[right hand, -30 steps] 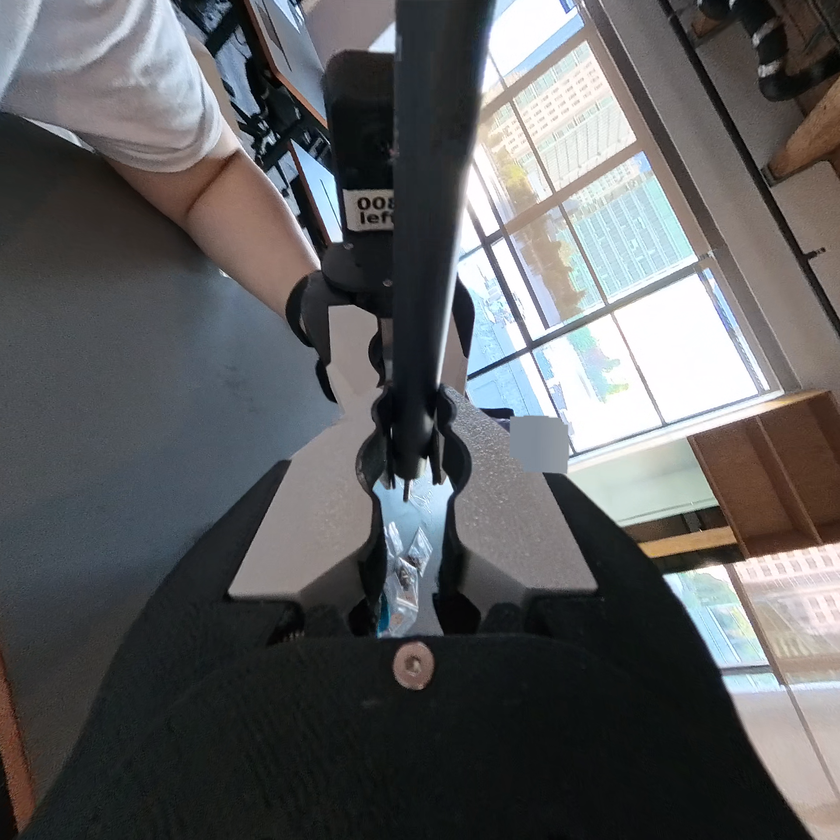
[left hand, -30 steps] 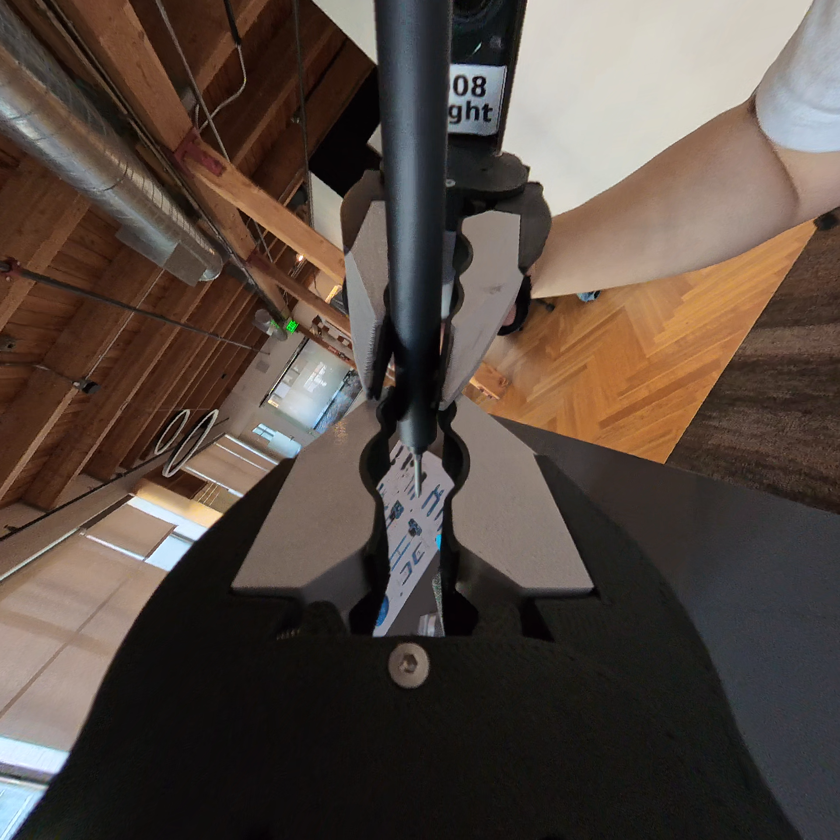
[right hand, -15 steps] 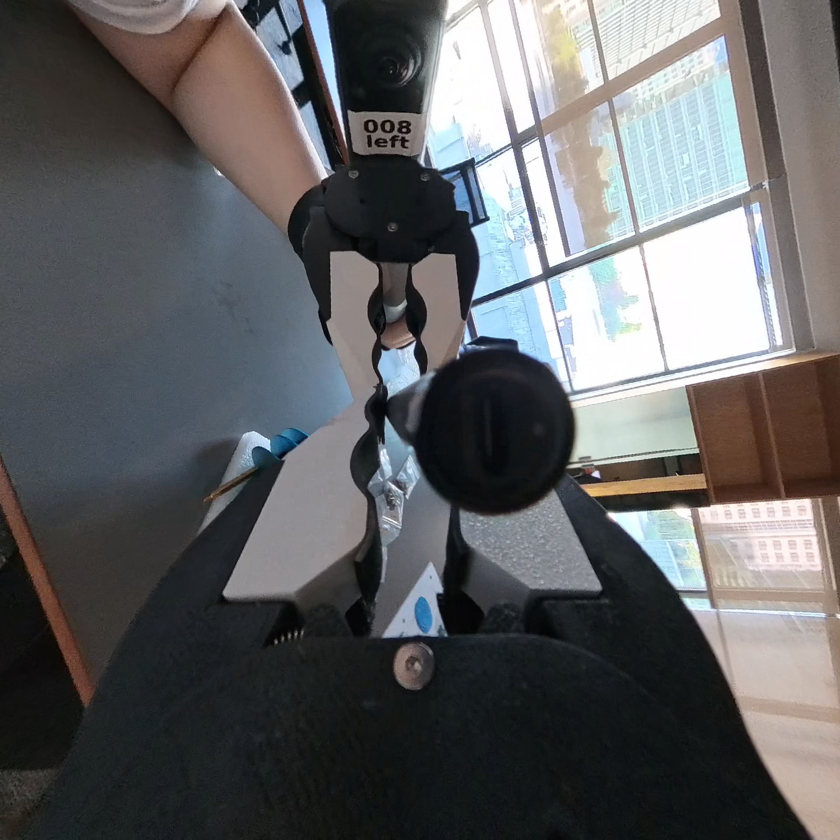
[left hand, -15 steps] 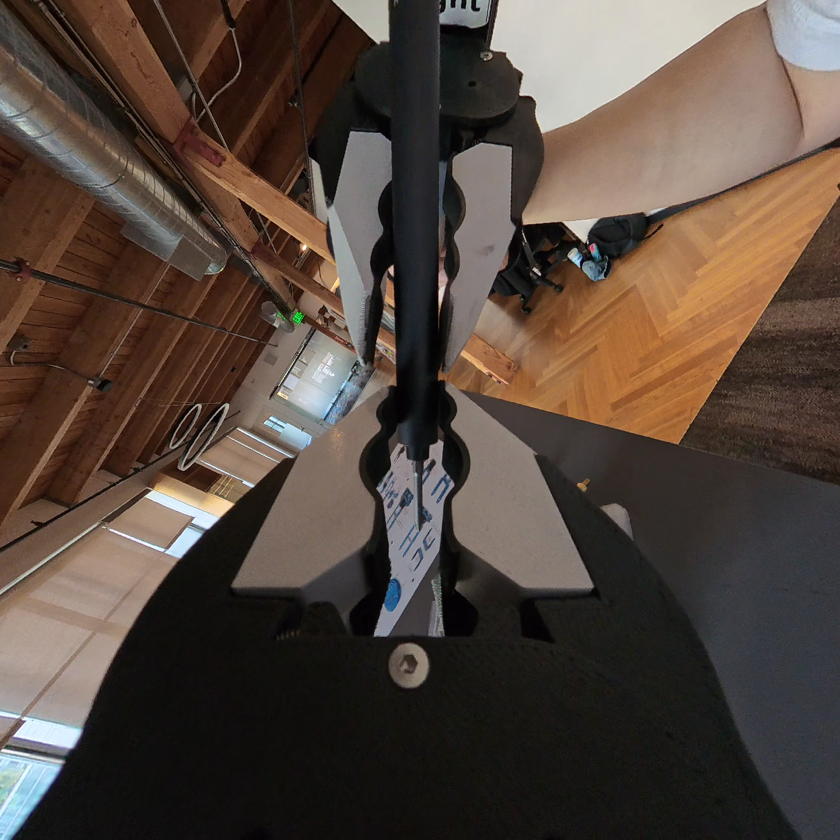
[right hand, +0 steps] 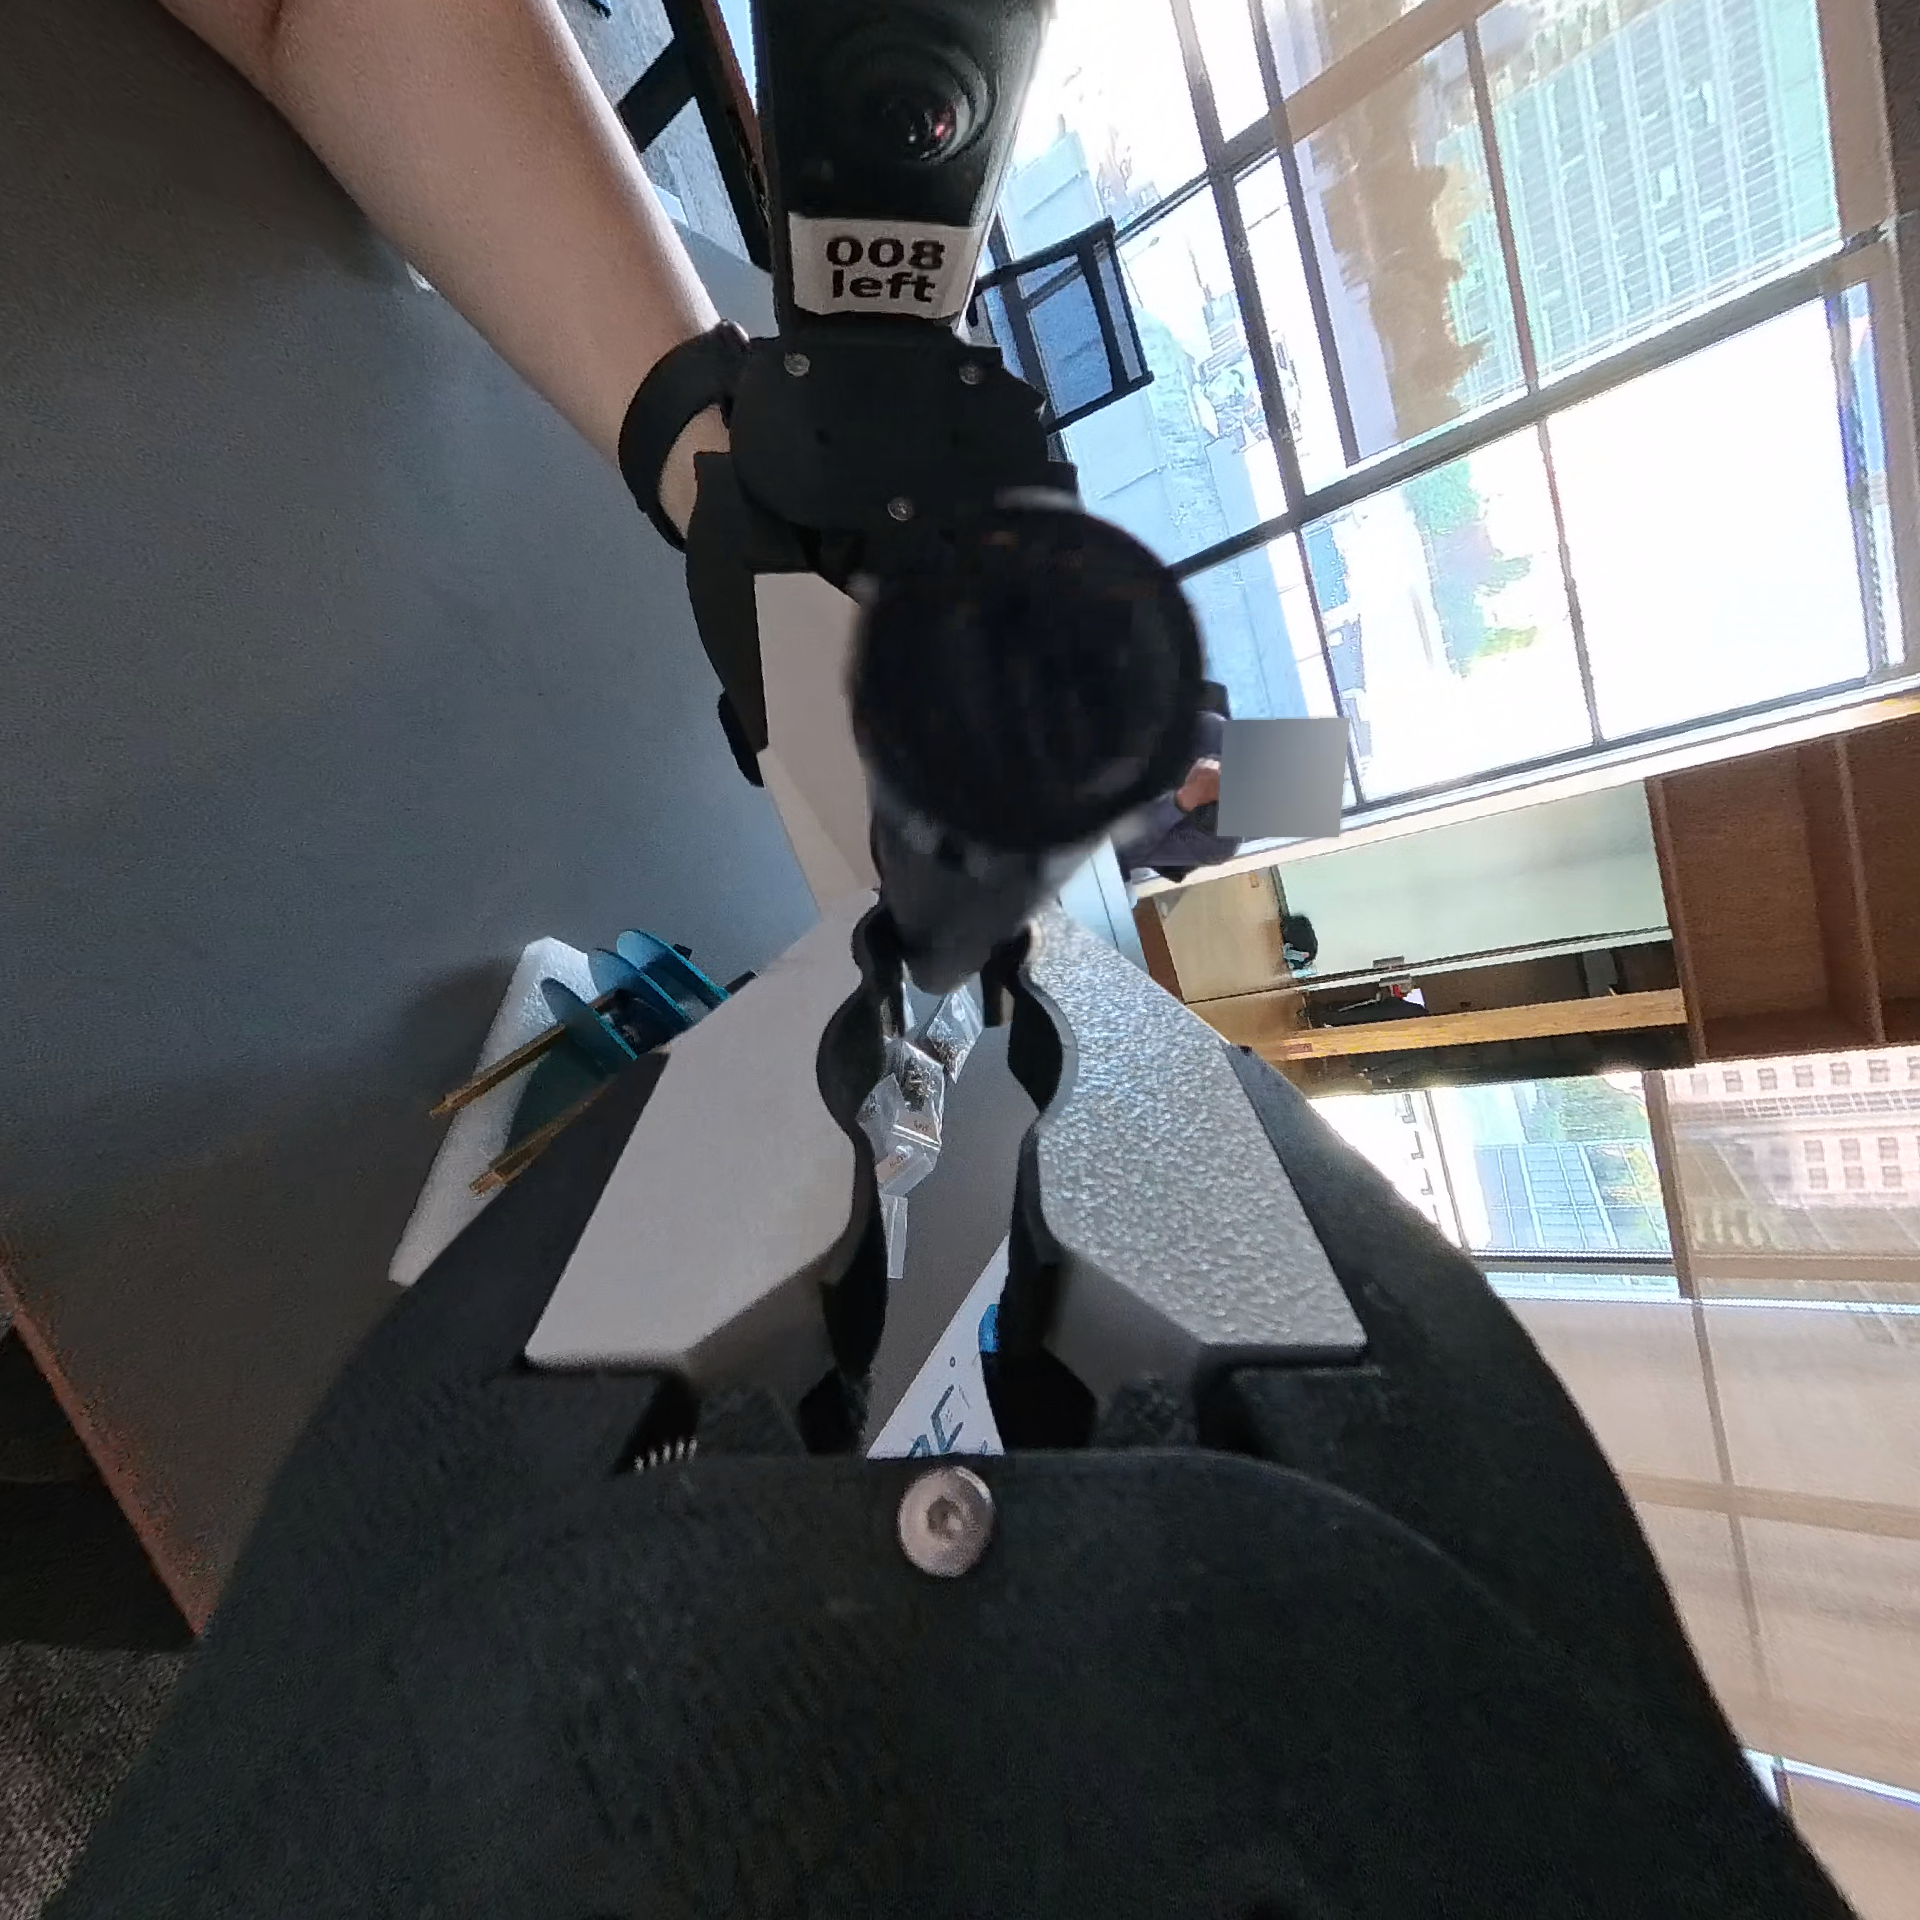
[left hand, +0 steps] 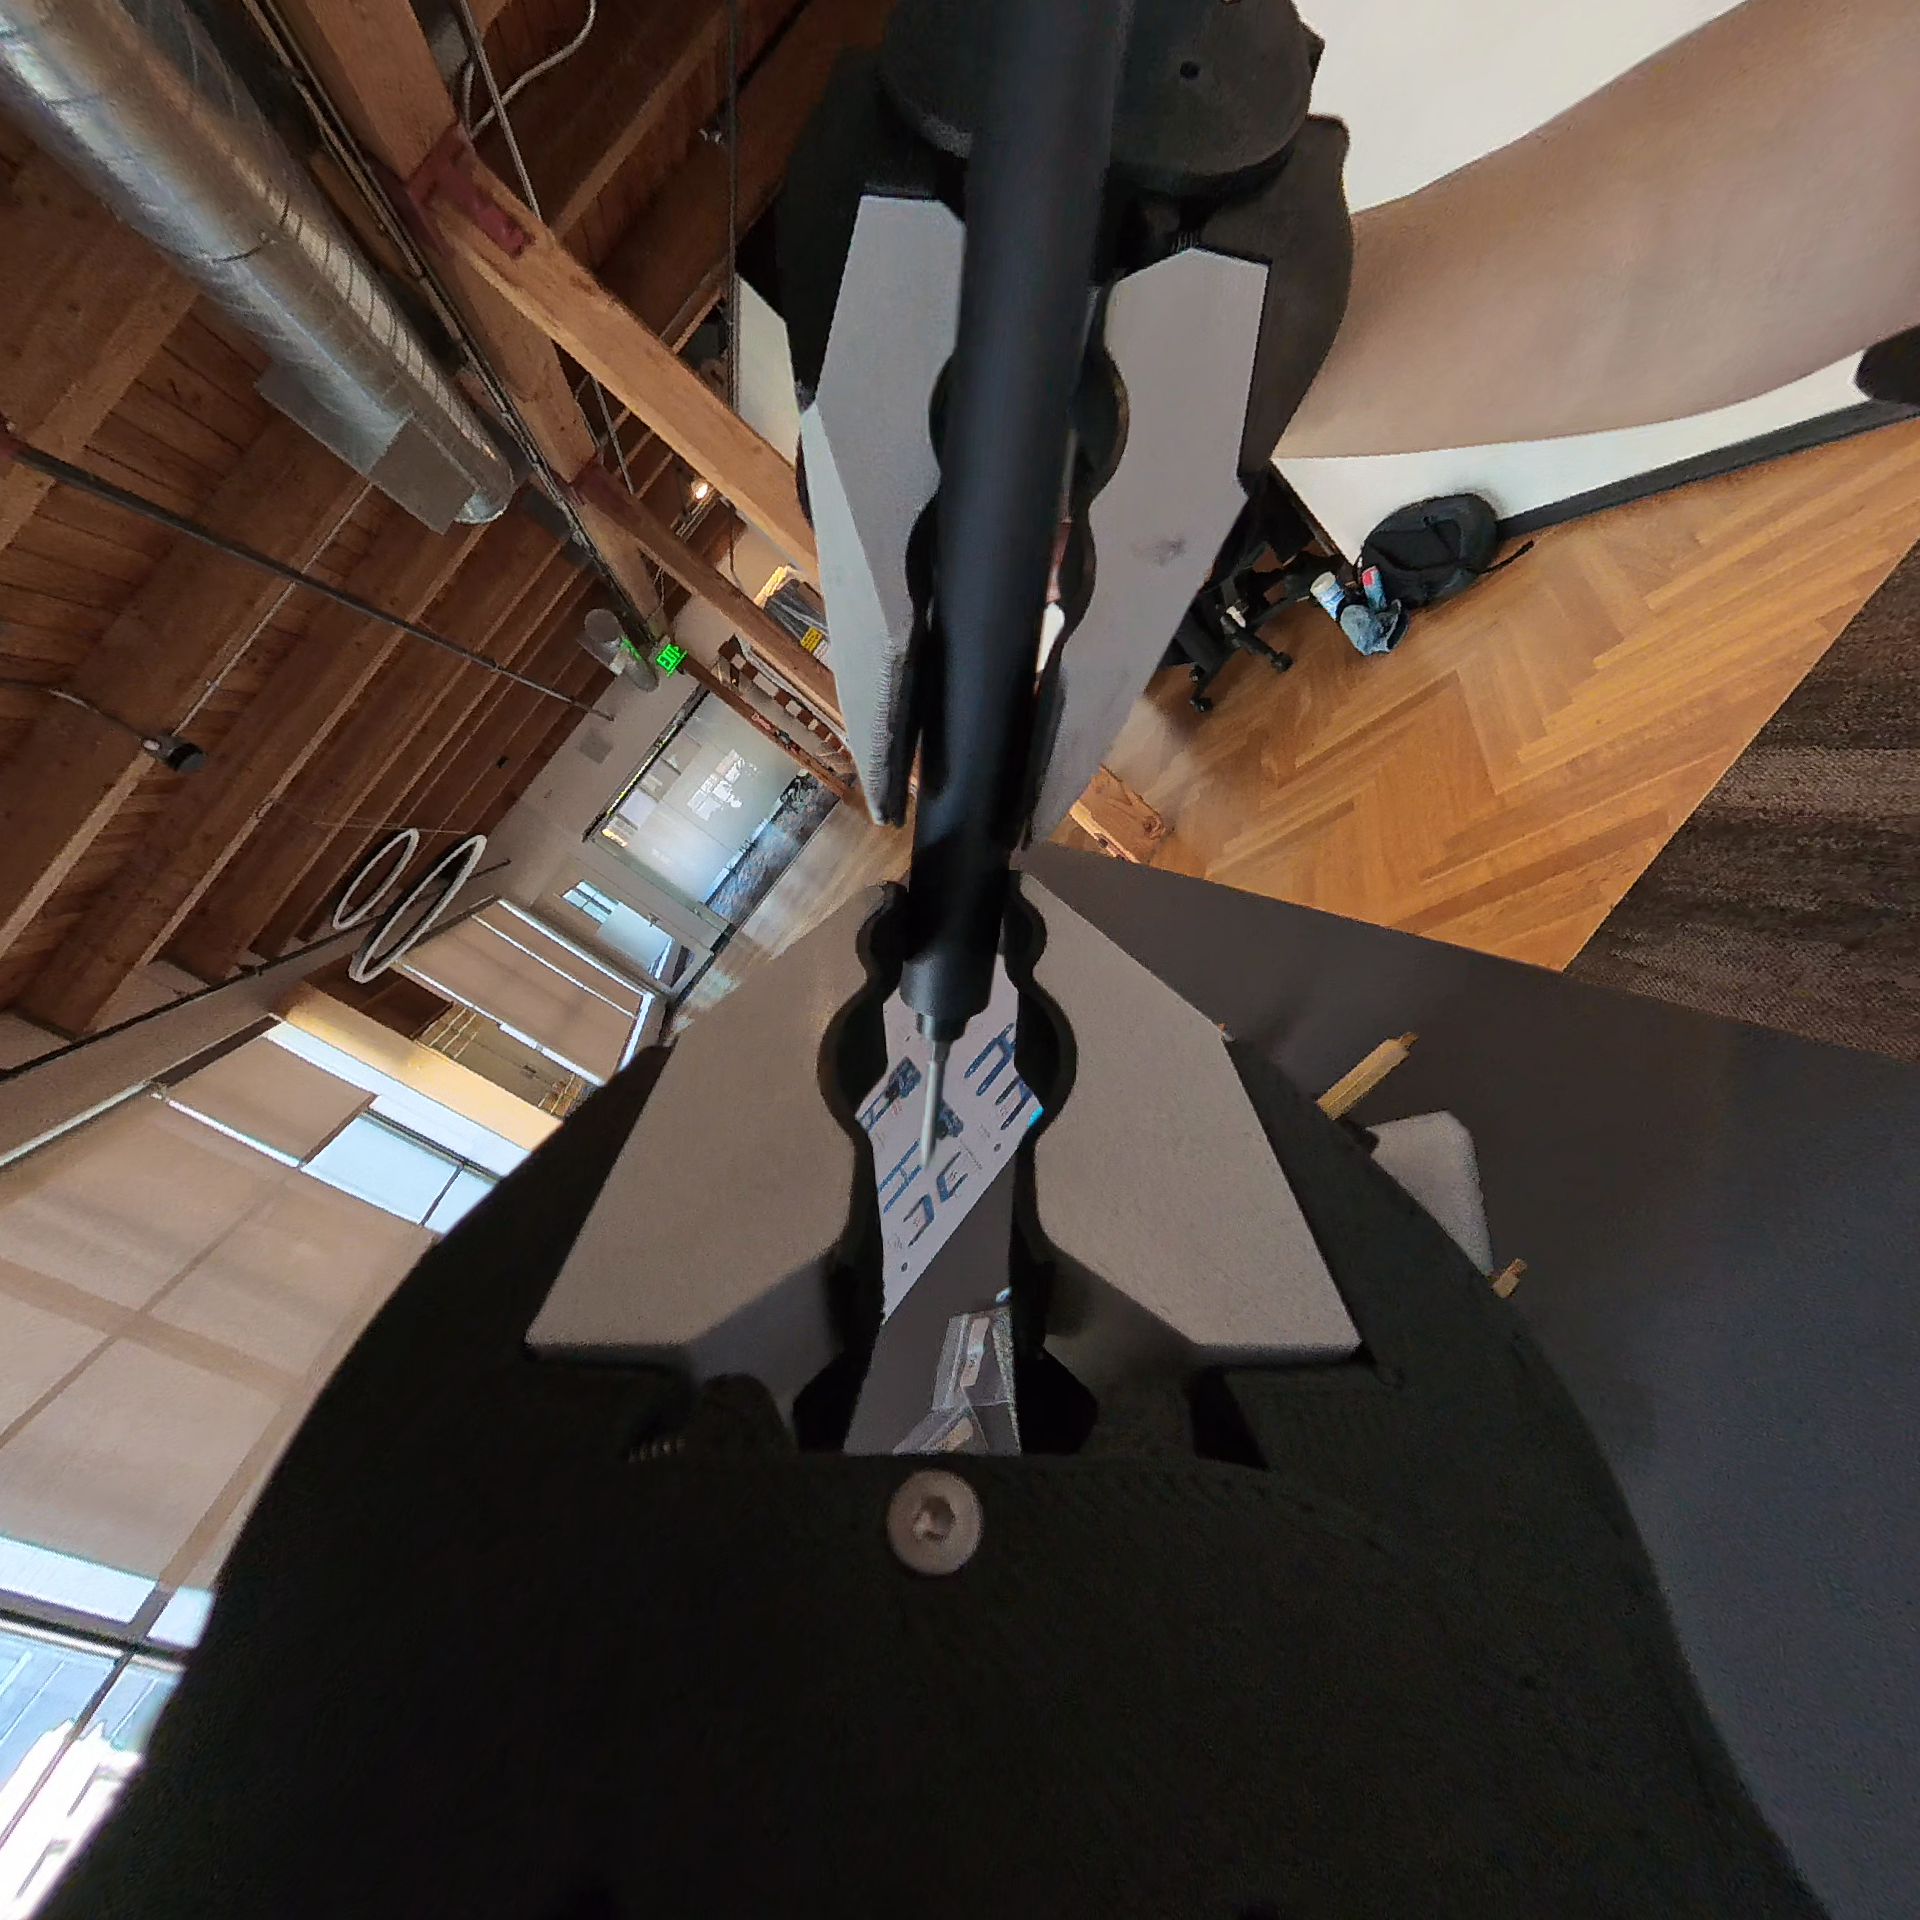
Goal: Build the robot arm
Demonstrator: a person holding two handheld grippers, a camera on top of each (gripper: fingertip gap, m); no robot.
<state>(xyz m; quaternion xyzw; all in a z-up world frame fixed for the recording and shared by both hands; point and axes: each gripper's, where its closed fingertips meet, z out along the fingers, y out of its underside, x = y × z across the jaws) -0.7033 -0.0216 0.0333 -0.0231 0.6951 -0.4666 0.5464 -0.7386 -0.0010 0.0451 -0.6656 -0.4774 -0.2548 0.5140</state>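
A black precision screwdriver [left hand: 997,520] with a thin metal tip [left hand: 932,1101] sits between the fingertips of both grippers, which face each other tip to tip above a dark grey table [left hand: 1662,1351]. My left gripper [left hand: 951,909] is shut on its narrow end just above the tip. My right gripper [right hand: 940,940] is shut on the same narrow end; in the left wrist view its fingers [left hand: 1174,499] flank the shaft. In the right wrist view the screwdriver's round butt [right hand: 1023,675] leans toward the camera and hides the left gripper's fingertips.
Below the tip lies a white sheet with blue drawings [left hand: 987,1081]. Small plastic bags of screws [right hand: 909,1101] lie on the table. A white foam block [right hand: 457,1174] holds blue discs [right hand: 644,987] and brass standoffs [right hand: 499,1070]. A person's forearms hold the grippers. My two grippers' fingertips are within a few centimetres of each other.
The right gripper has swung and come closer, so the screwdriver's butt now leans toward its camera instead of pointing up. In the left gripper the screwdriver has barely shifted.
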